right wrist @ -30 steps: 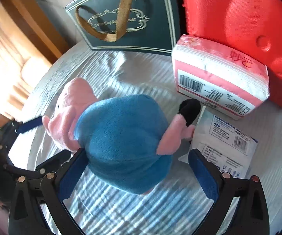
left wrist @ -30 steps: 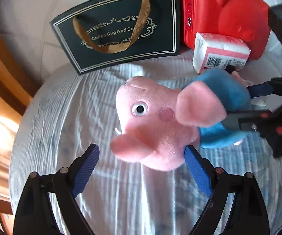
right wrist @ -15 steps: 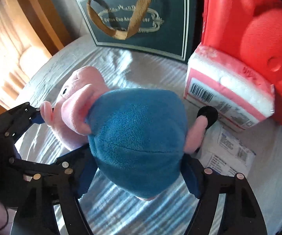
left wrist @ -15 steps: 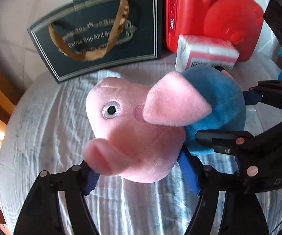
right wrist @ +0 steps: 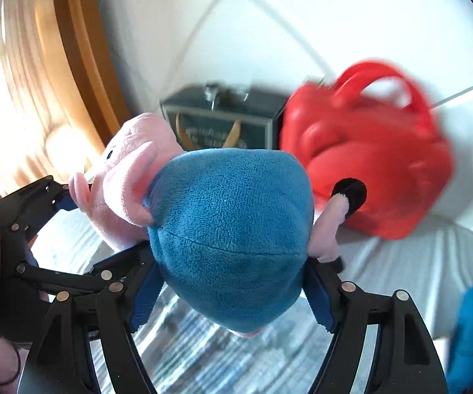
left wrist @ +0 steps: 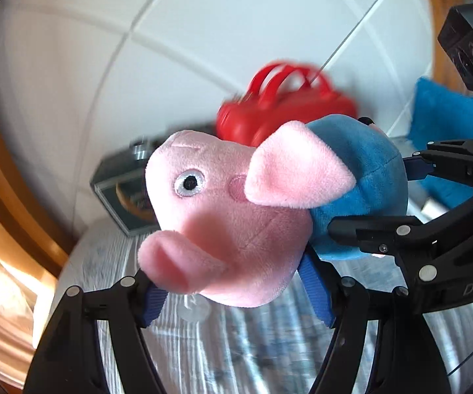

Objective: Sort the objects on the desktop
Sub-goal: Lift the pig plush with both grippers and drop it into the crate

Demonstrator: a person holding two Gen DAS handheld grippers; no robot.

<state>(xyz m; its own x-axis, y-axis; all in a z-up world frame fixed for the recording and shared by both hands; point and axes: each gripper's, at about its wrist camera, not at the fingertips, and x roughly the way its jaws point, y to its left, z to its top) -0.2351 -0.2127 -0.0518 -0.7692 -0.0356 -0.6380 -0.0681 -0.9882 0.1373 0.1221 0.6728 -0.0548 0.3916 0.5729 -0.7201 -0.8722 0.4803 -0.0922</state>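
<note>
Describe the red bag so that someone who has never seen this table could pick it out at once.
Start at the white tiled wall behind the cloth-covered table. Against it stand a dark green gift bag with a tan ribbon handle and, right beside it in the right wrist view, the glossy red moulded handbag. It is the only red thing there, with two arched handles on top.

Red bag [right wrist: 368, 164] and dark gift bag [right wrist: 223, 124], blurred, apparently block the wall side.

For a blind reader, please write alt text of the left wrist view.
A pink pig plush toy in a blue outfit is held off the table, its head clamped in the left tongs, its body in the right tongs. Behind stand a blurred red bag and white tiles.
</note>
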